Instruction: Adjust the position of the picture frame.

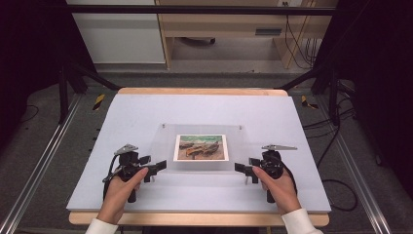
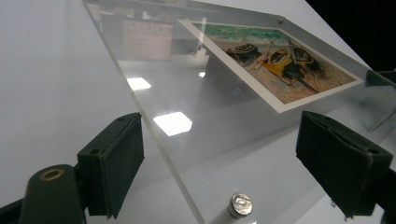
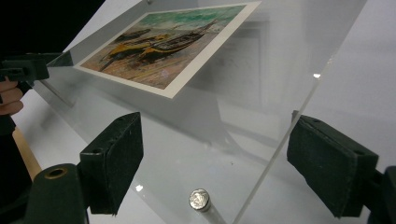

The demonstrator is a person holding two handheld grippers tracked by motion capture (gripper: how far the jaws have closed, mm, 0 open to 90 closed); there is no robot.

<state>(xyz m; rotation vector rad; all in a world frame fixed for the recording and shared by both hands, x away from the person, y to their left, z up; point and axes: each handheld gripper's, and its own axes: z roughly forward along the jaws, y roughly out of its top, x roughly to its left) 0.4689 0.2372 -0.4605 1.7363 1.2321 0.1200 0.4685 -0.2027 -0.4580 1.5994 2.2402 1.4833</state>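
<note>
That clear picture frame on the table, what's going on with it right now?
A person holds a tool in each hand at the near corners of the clear frame, which holds a boat picture and rests on the table. The left tool and right tool are both open around a corner edge, neither clamped yet.

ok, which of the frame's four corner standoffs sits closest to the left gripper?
The near-left metal standoff of the clear acrylic frame. It stands between the open jaws of the left gripper; the near-right one is by the right gripper.
</note>
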